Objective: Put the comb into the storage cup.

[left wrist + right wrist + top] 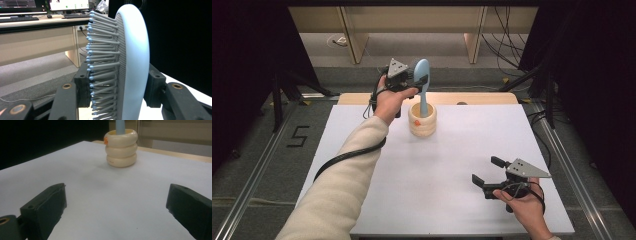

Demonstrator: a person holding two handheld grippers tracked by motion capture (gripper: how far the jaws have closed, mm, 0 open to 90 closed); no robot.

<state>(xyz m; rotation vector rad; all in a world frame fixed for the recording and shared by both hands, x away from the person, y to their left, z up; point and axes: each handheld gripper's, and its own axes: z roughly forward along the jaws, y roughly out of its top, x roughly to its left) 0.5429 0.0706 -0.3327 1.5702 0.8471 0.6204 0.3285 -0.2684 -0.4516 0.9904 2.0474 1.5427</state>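
A pale blue hairbrush (pixel 422 85) stands upright with its handle down inside a cream ribbed holder (pixel 422 124) at the back middle of the white table. My left gripper (pixel 421 80) is shut on the brush head; in the left gripper view the bristled head (pixel 117 65) sits clamped between the two black pads. My right gripper (pixel 486 170) hovers low over the front right of the table, jaws wide apart with nothing between them. In the right gripper view the holder (pixel 121 147) stands ahead with the blue handle (pixel 120 126) rising from it.
The white table top (pixel 437 170) has a wooden strip (pixel 482 98) along its far edge. Metal rails run along the floor on both sides. A black cable (pixel 347 155) trails from my left gripper along the sleeve. Desk legs and cables stand beyond the table.
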